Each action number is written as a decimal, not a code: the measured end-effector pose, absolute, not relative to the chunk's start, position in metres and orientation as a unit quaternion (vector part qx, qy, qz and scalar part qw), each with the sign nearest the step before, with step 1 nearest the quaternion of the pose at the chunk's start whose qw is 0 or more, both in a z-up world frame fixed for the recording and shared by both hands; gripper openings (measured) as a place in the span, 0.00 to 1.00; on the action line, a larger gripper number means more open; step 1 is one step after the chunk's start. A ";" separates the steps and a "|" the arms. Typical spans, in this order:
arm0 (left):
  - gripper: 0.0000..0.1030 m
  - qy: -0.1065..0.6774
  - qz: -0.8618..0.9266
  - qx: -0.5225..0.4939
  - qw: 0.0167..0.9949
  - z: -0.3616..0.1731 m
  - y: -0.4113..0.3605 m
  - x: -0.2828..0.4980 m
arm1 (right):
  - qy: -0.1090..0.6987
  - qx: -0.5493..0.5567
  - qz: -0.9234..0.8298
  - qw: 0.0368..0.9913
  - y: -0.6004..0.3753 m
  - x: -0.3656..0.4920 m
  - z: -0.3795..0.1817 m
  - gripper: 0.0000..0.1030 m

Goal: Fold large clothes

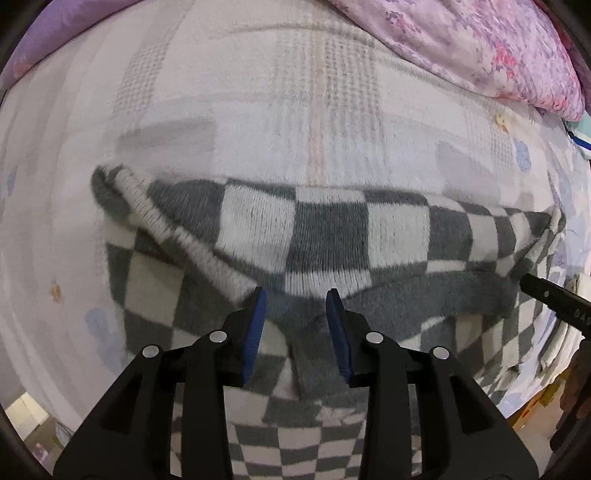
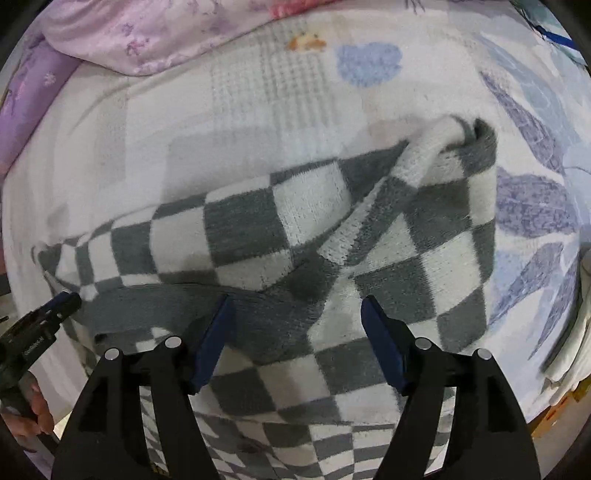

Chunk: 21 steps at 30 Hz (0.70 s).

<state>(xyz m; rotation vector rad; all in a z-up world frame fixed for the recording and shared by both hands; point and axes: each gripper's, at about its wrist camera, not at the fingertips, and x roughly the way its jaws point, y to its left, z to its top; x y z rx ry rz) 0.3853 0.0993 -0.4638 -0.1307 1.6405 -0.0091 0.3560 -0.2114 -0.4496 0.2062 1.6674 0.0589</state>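
Note:
A grey-and-white checkered knit garment (image 1: 332, 229) (image 2: 258, 229) lies on the bed, its far part folded back over the near part, with a plain grey band along the fold. My left gripper (image 1: 295, 295) hovers just above the grey band, pointing down, its blue pads apart with nothing pinched between them. My right gripper (image 2: 297, 299) stands wide open above the same band, free of the cloth. Each gripper's tip shows in the other view: the right gripper (image 1: 546, 295) at the right edge, the left gripper (image 2: 62, 299) at the left edge. A rolled corner (image 2: 461, 136) sticks up at the far right.
The pale printed bed sheet (image 1: 258, 92) (image 2: 277, 85) surrounds the garment. A pink floral quilt (image 1: 480, 48) (image 2: 147, 33) is bunched at the back and a purple pillow (image 1: 55, 37) (image 2: 33, 92) lies beside it. White folded cloth (image 2: 576, 332) lies at the bed's right edge. A hand (image 2: 37, 410) shows low left.

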 end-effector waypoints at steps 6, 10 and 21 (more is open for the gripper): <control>0.62 0.744 0.040 -0.043 0.665 -0.439 0.135 0.371 | 0.727 0.106 0.014 0.678 -0.251 0.372 -0.412 0.69; 0.72 0.741 0.068 -0.060 0.665 -0.426 0.174 0.383 | 0.719 0.081 -0.025 0.690 -0.284 0.404 -0.401 0.74; 0.85 0.772 0.131 -0.081 0.617 -0.498 0.231 0.436 | 0.765 0.064 -0.054 0.638 -0.308 0.457 -0.484 0.75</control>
